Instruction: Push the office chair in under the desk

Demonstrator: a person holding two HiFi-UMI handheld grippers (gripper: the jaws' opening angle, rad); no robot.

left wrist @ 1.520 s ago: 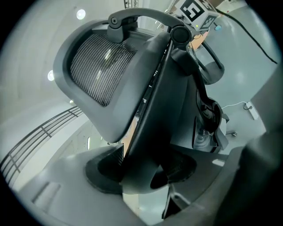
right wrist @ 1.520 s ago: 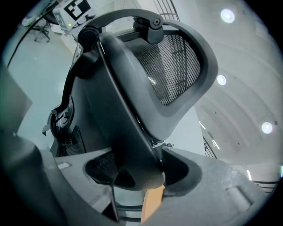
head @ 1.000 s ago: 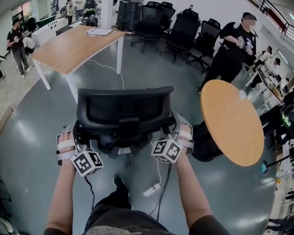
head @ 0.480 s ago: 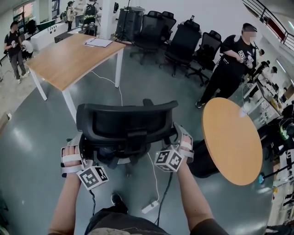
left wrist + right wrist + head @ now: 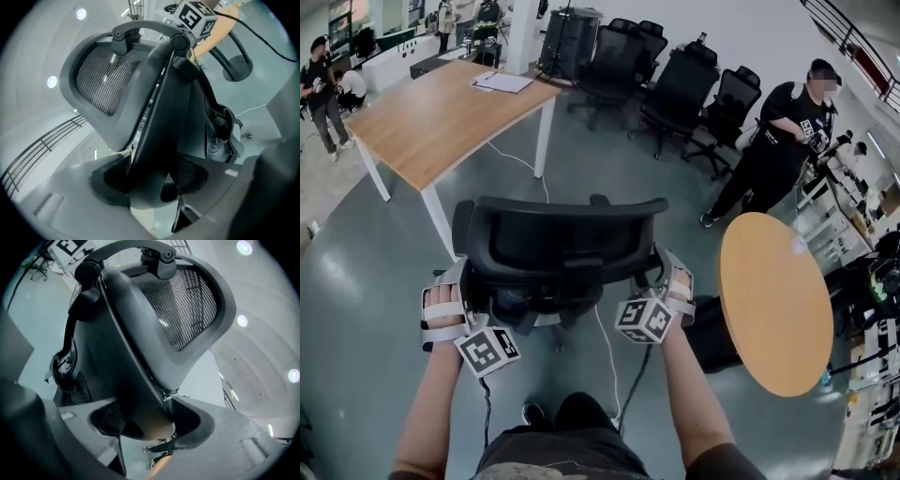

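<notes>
The black office chair (image 5: 562,246) stands in front of me with its mesh backrest toward me. My left gripper (image 5: 465,286) is shut on the backrest's left edge, and my right gripper (image 5: 656,274) is shut on its right edge. In the left gripper view the dark backrest frame (image 5: 161,117) sits pressed between the jaws of the left gripper (image 5: 150,187). The right gripper view shows the same on the other side, with the frame (image 5: 126,357) held in the right gripper (image 5: 145,423). The wooden desk (image 5: 431,117) with white legs stands ahead at the left, its near corner close to the chair.
A round wooden table (image 5: 776,300) stands close at the right. A person in black (image 5: 773,141) stands beyond it. Several black chairs (image 5: 675,80) line the back. Papers (image 5: 502,82) lie on the desk. A white cable (image 5: 605,361) runs over the grey floor under the chair.
The chair has rolled forward toward the desk with both grippers on it. I have stepped after it, and the floor power strip has slid out of sight below me.
</notes>
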